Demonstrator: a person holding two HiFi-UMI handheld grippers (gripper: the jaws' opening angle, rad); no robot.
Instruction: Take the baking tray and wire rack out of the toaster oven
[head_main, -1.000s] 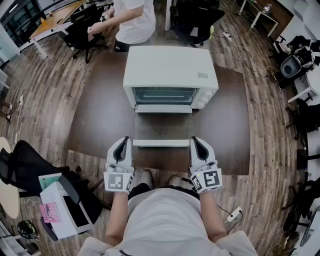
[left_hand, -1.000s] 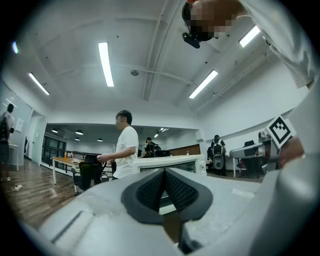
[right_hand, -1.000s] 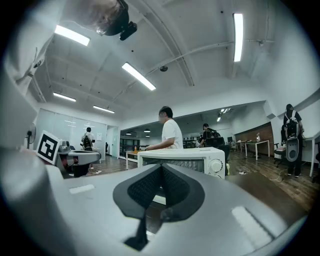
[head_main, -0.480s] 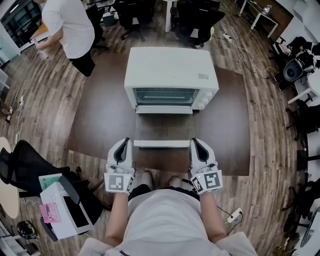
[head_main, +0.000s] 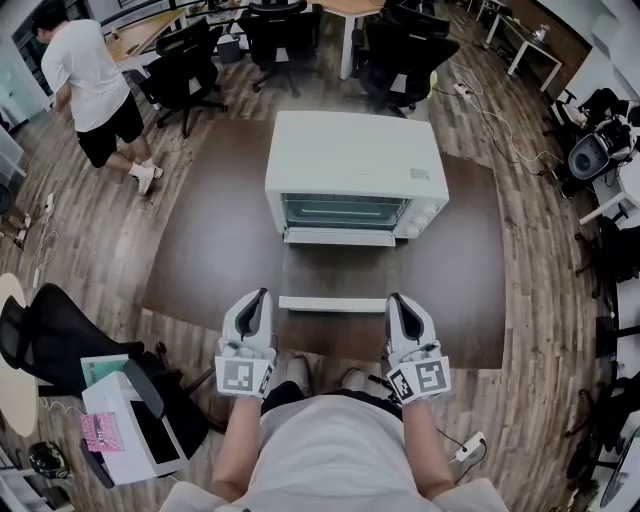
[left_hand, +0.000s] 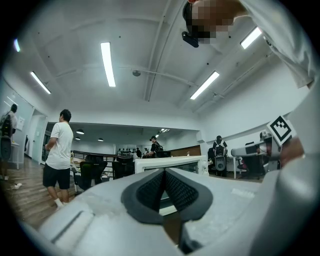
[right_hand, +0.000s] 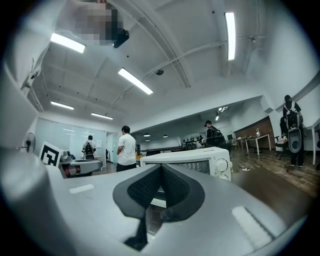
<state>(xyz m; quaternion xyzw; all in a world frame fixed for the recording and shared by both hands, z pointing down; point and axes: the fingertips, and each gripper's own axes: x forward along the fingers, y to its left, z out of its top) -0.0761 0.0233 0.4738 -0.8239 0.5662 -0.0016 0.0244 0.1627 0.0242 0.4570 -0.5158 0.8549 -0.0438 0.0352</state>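
Evidently nothing is out yet: the oven (head_main: 355, 160) sits at centre frame on the table (head_main: 215, 240), its door (head_main: 335, 272) dropped flat towards the person. The left gripper (head_main: 258, 298) and right gripper (head_main: 398, 300) hover just below the door handle, tongs pressed together, empty. Likely the tray and rack lie in the cavity (head_main: 345, 212) (too dim to tell apart); next, spread one gripper's tongs and reach in level
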